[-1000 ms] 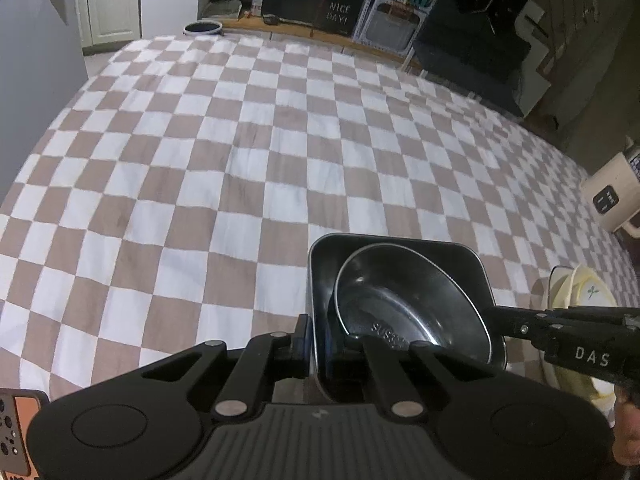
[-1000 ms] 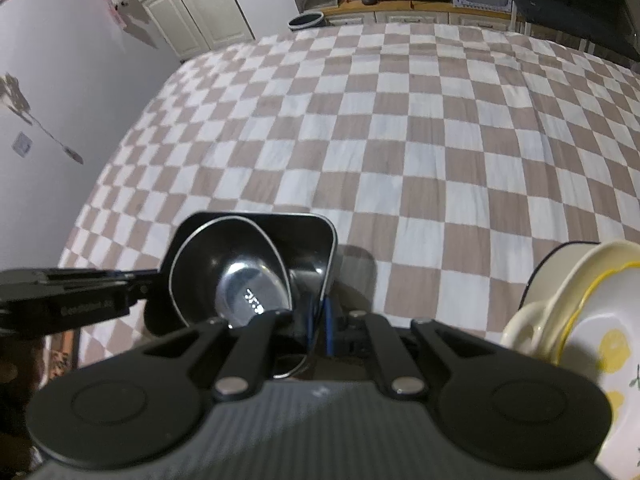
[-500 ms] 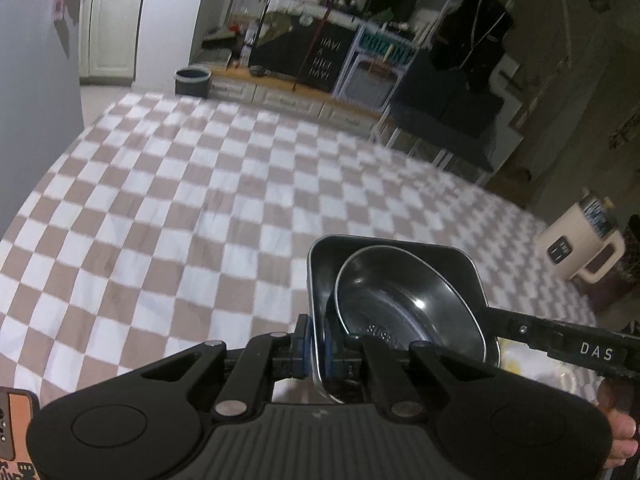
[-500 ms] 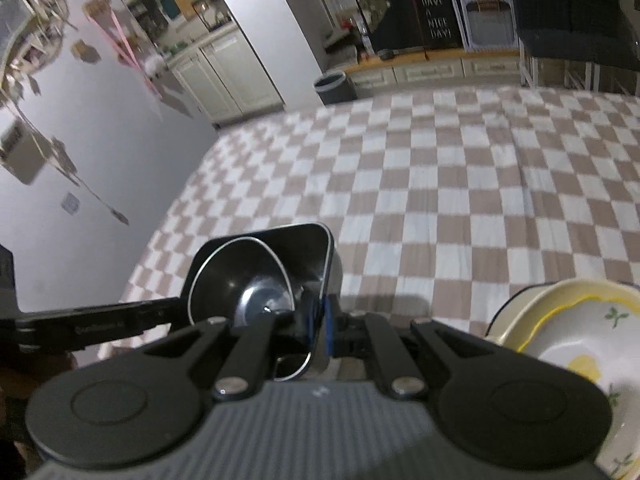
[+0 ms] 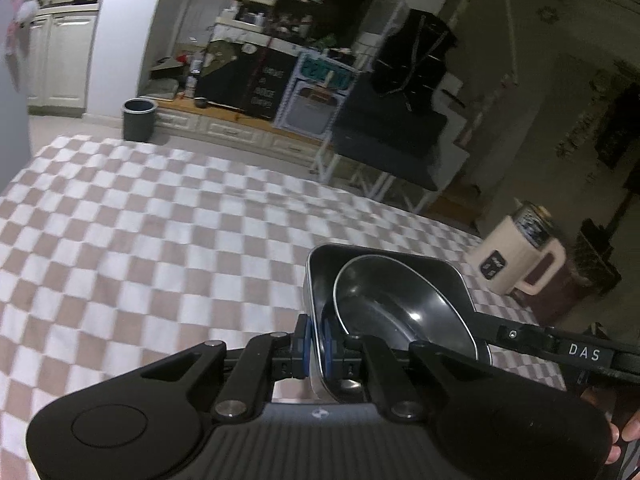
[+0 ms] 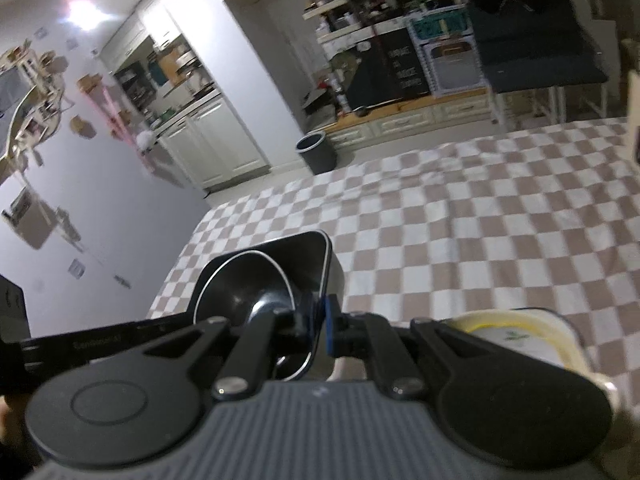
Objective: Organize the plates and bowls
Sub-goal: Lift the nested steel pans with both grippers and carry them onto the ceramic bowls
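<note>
A square steel tray point(image 5: 320, 268) holds a round steel bowl point(image 5: 400, 312) inside it. My left gripper point(image 5: 314, 346) is shut on the tray's left wall. My right gripper point(image 6: 320, 324) is shut on the tray's opposite wall point(image 6: 326, 256); the bowl point(image 6: 248, 292) shows inside it there. Both hold the tray lifted above the checkered cloth point(image 5: 140, 232). The right gripper's arm point(image 5: 560, 350) shows in the left wrist view at the right. A stack of cream and yellow bowls point(image 6: 520, 336) sits low at the right of the right wrist view, partly hidden by my gripper.
The checkered cloth point(image 6: 480, 220) spreads far ahead. Beyond its far edge stand a dark bin point(image 5: 138, 118), low cabinets and shelves. A beige jug point(image 5: 520, 256) stands off the right edge. A grey wall point(image 6: 100, 200) runs along the left.
Both grippers have risen with the tray and bowl and tilted up, so the room beyond the cloth has come into view. The grips have not changed.
</note>
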A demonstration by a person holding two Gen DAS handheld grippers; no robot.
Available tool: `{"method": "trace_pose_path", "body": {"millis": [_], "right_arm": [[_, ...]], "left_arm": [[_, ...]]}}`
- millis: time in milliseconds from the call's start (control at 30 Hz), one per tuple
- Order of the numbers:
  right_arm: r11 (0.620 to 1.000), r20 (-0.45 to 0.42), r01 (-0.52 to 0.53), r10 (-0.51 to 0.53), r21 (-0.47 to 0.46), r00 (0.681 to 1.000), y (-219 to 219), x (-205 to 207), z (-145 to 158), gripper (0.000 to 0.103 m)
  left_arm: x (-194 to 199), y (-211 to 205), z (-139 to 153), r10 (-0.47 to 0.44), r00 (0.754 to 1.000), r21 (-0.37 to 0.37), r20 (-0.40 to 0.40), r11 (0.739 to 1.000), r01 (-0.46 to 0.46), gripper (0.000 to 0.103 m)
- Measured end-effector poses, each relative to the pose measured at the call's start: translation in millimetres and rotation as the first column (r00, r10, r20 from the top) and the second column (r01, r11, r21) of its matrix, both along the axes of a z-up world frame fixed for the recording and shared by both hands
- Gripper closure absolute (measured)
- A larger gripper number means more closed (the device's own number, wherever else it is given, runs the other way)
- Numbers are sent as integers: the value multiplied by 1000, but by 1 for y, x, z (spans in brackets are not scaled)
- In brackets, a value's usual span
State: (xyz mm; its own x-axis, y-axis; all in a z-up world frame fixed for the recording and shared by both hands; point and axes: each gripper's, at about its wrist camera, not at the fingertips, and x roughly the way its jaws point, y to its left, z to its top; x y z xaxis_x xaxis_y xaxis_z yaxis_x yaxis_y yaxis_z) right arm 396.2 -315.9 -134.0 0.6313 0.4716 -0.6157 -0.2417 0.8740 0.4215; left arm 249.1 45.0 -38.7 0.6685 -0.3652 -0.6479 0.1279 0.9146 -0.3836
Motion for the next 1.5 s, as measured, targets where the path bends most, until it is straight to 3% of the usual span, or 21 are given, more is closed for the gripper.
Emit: {"method": "trace_pose_path", "body": {"millis": [300, 600, 933, 1300, 1500], "right_arm": [[991, 5, 130, -130, -18, 991, -50, -14, -1, 96], [977, -45, 203, -206, -70, 978, -71, -24, -15, 96], [967, -130, 164, -191, -197, 973, -70, -20, -37, 96], [937, -199, 113, -186, -329, 962, -59, -18, -60, 96], [939, -214, 101, -178, -328, 961, -61, -18, -64, 96]], "left_arm": [[7, -65, -2, -120, 993, 4, 5, 993, 120, 96], [16, -109, -20, -199, 978, 67, -61, 977, 203, 96], [27, -127, -51, -245, 954, 122, -174, 956, 268, 96], [28, -145, -64, -280, 937, 176, -207, 932, 318, 96], [27, -145, -66, -285, 932, 188, -224, 926, 328, 96]]}}
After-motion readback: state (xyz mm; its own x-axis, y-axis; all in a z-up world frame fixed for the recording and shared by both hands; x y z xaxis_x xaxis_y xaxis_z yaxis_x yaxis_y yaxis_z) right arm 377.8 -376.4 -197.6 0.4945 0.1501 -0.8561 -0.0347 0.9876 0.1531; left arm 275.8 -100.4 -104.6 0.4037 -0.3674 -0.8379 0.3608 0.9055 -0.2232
